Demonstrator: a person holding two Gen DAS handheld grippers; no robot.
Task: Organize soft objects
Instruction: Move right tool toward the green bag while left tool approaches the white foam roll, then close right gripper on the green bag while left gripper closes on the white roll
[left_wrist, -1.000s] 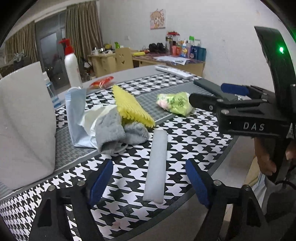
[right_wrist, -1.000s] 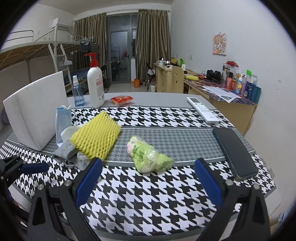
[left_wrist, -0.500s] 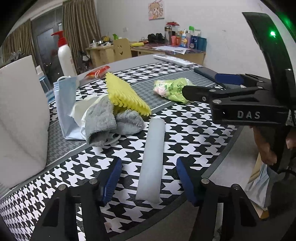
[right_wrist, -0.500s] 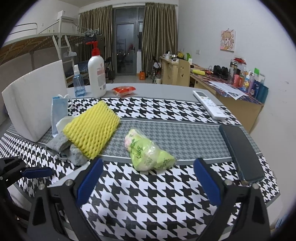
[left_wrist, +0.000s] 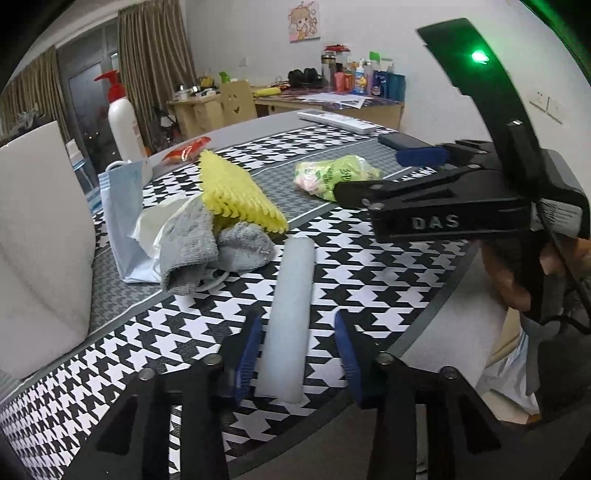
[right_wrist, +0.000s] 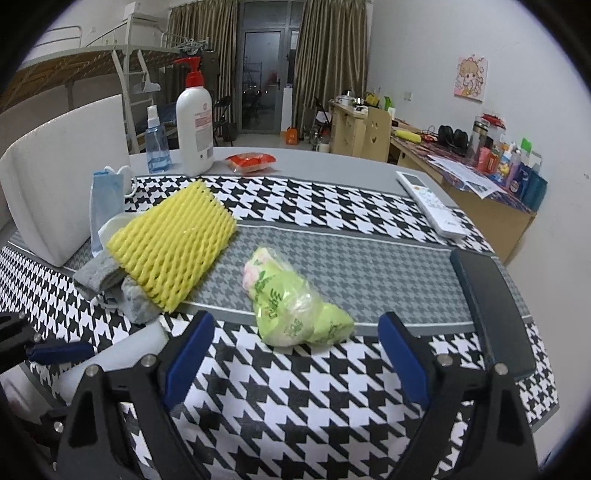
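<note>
Right now the left gripper (left_wrist: 297, 354) has its jaws parted on either side of the near end of a pale foam tube (left_wrist: 291, 317) that lies lengthwise on the bench (left_wrist: 388, 280), running straight ahead from the jaws. The left blue pad sits just beside the tube; whether it touches is hard to tell, and a gap shows on the right side, so nothing is gripped yet. The step in hand looks like picking up this tube, and the next move calls for closing gently on it, since soft foam will squash and may roll or pivot if pinched off-centre at one end.

Ahead and to the left of those jaws sits a heap: a yellow foam net (left_wrist: 238, 192) on a grey cloth (left_wrist: 207, 243), with a blue face mask (left_wrist: 122, 214) beside them.

The right gripper (right_wrist: 293, 354) hangs above the bench with jaws wide apart and empty. A green plastic packet (right_wrist: 295, 306) lies just ahead of them, between the pads in line but not enclosed. A dark phone (right_wrist: 491, 306) lies off to their right, near the bench edge, and is best left alone.
</note>
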